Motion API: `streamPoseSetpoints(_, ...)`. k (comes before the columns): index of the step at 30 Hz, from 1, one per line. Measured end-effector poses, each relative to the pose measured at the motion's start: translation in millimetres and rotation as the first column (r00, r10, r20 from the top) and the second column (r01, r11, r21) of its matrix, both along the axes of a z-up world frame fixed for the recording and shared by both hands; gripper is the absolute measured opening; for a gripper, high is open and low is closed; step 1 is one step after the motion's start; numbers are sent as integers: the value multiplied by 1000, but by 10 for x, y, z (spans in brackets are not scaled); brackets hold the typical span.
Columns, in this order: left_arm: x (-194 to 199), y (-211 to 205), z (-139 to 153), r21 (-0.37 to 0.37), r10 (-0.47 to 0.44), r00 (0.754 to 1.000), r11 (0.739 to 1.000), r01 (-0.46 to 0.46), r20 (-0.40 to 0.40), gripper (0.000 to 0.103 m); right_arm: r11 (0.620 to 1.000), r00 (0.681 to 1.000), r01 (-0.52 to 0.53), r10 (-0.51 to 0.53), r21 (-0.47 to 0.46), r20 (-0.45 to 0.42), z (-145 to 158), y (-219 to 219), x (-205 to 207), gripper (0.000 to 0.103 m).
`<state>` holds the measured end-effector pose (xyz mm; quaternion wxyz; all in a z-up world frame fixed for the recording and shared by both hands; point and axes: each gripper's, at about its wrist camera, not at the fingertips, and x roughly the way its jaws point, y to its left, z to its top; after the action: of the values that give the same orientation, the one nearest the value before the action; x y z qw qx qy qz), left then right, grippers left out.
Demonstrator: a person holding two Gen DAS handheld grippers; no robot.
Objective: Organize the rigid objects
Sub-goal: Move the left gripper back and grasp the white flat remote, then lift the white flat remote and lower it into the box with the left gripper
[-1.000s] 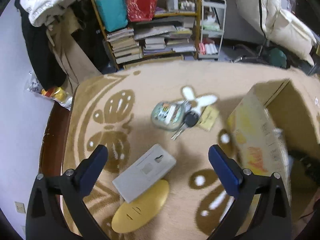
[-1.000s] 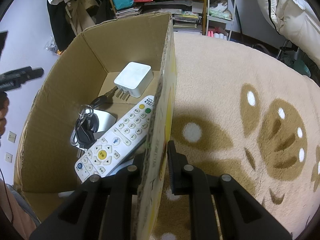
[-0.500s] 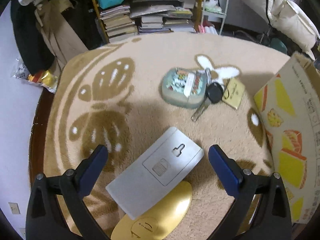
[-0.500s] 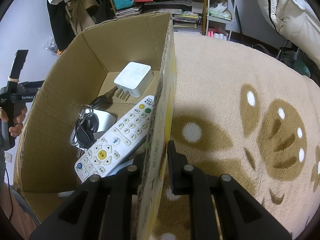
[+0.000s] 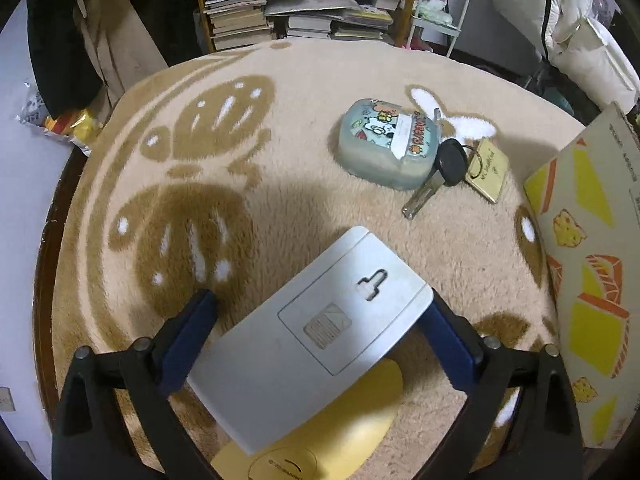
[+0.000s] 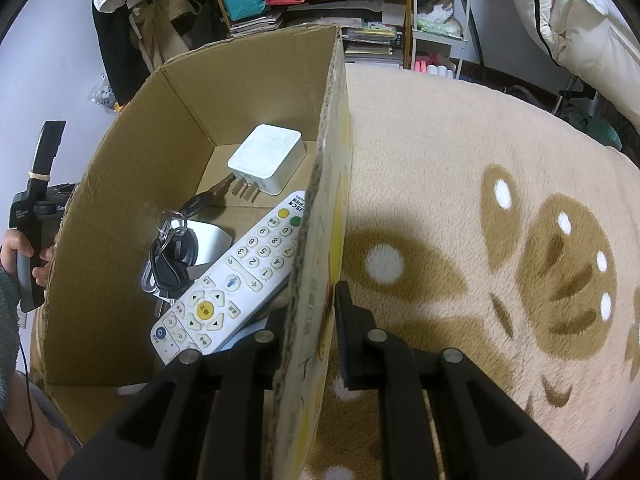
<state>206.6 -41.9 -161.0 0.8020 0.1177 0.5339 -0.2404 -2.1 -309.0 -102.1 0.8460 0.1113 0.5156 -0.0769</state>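
In the left wrist view my left gripper [image 5: 320, 312] is open, its blue fingers on either side of a flat grey plate [image 5: 312, 336] that lies partly over a yellow oval object [image 5: 320, 436] on the rug. Farther off lie a grey-green cartoon case [image 5: 386, 144] and a black car key with a gold tag [image 5: 452, 168]. In the right wrist view my right gripper [image 6: 310, 312] is shut on the right wall of the cardboard box [image 6: 316, 240]. The box holds a white remote [image 6: 236, 276], a white plug adapter [image 6: 266, 158] and black keys [image 6: 172, 256].
The cardboard box's printed outer wall [image 5: 592, 264] stands at the right of the left wrist view. A beige and brown rug [image 6: 480, 200] covers the surface. Bookshelves [image 5: 300, 12] and a white cart [image 6: 438, 12] stand beyond. The left tool and hand [image 6: 28, 240] show past the box.
My left gripper has moved forward and down until its open fingers flank the grey plate. The right gripper and the box have not moved.
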Motion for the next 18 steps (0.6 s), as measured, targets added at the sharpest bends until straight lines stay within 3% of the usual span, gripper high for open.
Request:
streamPoseSetpoints(9,-142,-48,112,47,-18,1000,999,18,-1,66,1000,1000,0,0,1,0,-2,-5,3,15)
streamPoseSetpoints(11,-154,-63,131,75,-10,1000,997,10,8,54,1000,1000,0,0,1,-1,-2,-6,2,15)
streamPoseSetpoints(18,-285,-50,229,110,12,999,994,-16,32,49,1000,1000,0,0,1,0,-4,-6,2,15)
